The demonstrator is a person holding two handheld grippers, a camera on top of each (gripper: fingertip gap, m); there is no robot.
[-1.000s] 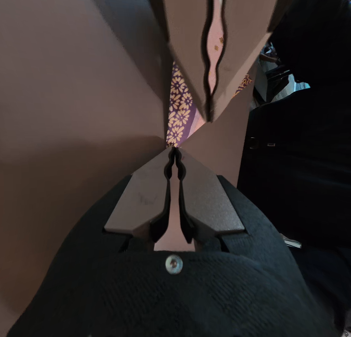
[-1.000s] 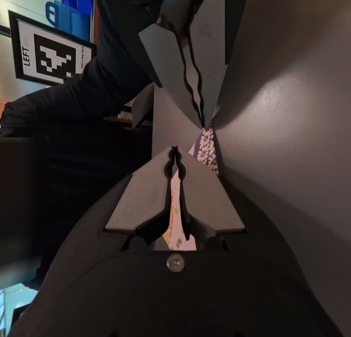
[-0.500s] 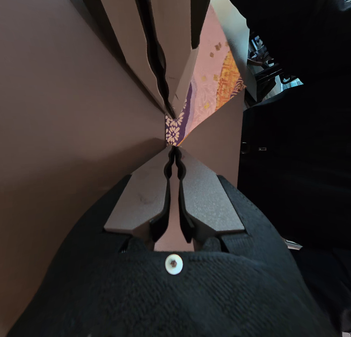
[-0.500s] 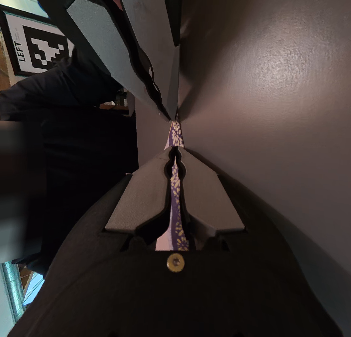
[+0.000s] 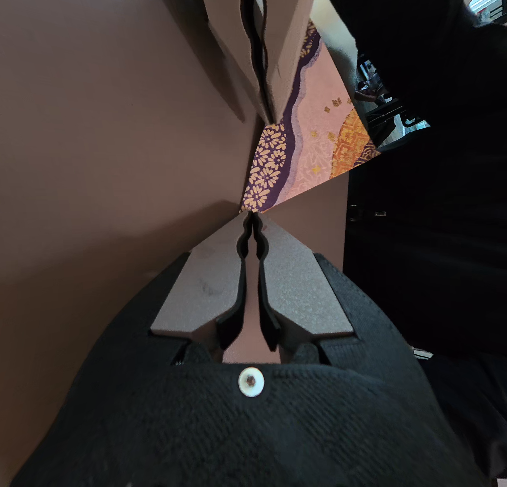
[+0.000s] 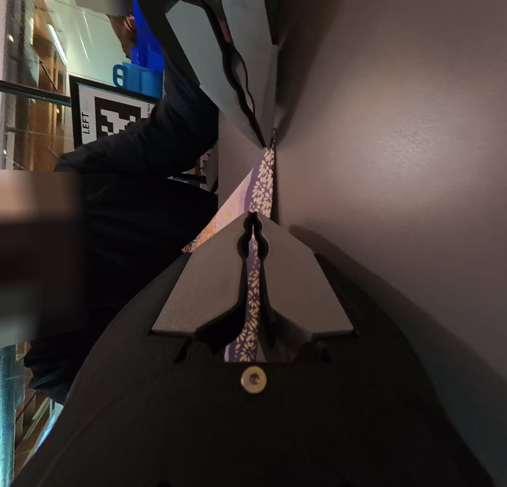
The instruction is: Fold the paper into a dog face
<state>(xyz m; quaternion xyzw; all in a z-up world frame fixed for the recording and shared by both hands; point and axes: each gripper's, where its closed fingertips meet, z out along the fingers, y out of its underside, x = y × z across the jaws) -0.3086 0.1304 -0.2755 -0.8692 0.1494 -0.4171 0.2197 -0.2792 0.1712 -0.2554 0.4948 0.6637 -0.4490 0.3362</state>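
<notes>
1. The left claw (image 5: 252, 213) is pressed together, its tips pinching one corner of the patterned paper (image 5: 310, 150).
2. The right claw (image 6: 253, 216) is closed on the paper (image 6: 260, 183) too, a purple flowered strip showing between its fingers.
3. The paper stretches between both claws, beside the brown desk (image 5: 109, 144).
4. A person's dark sleeve (image 6: 142, 150) lies beyond.

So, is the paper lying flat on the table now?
No: the paper stands up from the table, each gripper pinching a corner.
</notes>
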